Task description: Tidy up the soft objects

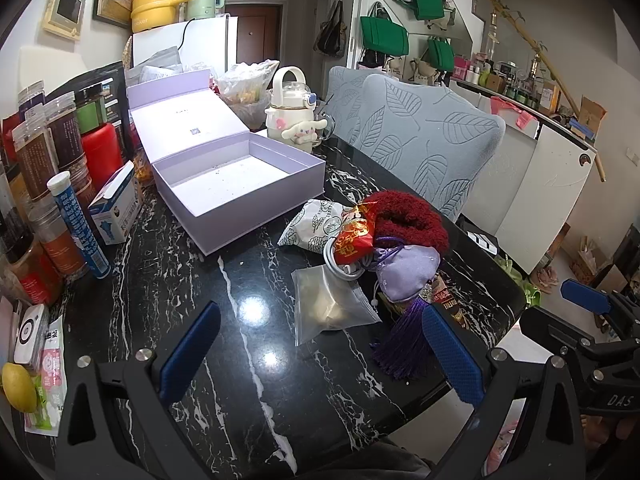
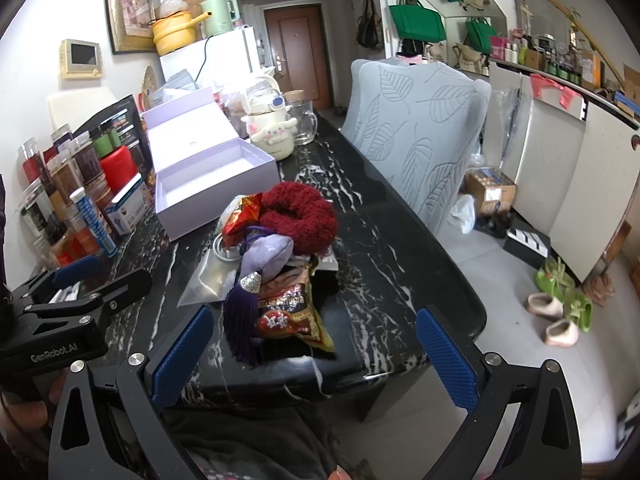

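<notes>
On the black marble table (image 1: 168, 264), beside an open lilac box (image 1: 240, 184), lay a heap: a fluffy red scrunchie (image 1: 408, 216) and a lilac sachet (image 1: 404, 272), probably light and squashy, best pinched mid-body. Left gripper (image 1: 320, 356) and right gripper (image 2: 312, 356) gaped wide, empty.

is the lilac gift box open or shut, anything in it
Open and empty: the lilac gift box has its hinged lid folded back upright, and the white floor inside shows only tiny specks.

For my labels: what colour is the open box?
Pale lilac box, white inside; best seen in left wrist view.
</notes>
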`<state>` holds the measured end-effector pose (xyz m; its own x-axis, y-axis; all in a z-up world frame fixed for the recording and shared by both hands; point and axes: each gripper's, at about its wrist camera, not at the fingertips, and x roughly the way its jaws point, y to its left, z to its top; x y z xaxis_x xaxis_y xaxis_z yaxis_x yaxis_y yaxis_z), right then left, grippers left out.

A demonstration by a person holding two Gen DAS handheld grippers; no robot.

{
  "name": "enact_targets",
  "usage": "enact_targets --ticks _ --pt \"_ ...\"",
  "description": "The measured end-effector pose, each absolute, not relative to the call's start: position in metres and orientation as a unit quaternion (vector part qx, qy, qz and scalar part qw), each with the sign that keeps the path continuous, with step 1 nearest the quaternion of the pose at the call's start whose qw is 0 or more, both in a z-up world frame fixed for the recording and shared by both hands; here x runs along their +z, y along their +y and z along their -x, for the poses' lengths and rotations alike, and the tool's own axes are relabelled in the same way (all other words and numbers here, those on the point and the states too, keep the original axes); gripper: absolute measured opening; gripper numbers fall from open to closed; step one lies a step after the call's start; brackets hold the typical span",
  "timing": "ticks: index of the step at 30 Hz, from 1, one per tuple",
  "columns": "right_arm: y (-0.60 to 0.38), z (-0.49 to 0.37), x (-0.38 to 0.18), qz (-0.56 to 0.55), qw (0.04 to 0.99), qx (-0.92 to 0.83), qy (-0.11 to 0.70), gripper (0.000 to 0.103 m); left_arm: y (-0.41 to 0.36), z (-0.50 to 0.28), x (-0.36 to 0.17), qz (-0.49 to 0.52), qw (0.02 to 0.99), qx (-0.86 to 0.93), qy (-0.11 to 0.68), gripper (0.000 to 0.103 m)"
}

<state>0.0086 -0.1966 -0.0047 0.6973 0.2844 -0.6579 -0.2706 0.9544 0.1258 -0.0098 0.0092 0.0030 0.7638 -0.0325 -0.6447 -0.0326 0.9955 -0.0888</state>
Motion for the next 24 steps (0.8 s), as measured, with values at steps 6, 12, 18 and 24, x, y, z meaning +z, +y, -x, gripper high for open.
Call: enact_targets --ticks 6,12,18,24 --pt "-0.1965 -0.008 -0.0042 -0.009 0.921 0.15 0.358 0.103 0.0094 0.0106 0.0036 0.049 0.938 -0.001 0.342 0.103" --pt "-0.1961 -0.0078 -0.0036 -0.009 0.922 0.15 0.357 0.103 0.0077 0.0127 0.005 0.048 0.939 -0.001 0.341 0.103" --pt "-0.199 -0.008 -0.0038 -0.008 0.921 0.148 0.359 0.103 0.008 0.0121 0.0058 0.05 0.939 -0.003 0.341 0.103" --pt "-0.1977 -0.0102 -0.0062 -0.007 0.921 0.151 0.359 0.103 0.0094 0.0115 0.0055 0.053 0.939 -0.003 0.341 0.103"
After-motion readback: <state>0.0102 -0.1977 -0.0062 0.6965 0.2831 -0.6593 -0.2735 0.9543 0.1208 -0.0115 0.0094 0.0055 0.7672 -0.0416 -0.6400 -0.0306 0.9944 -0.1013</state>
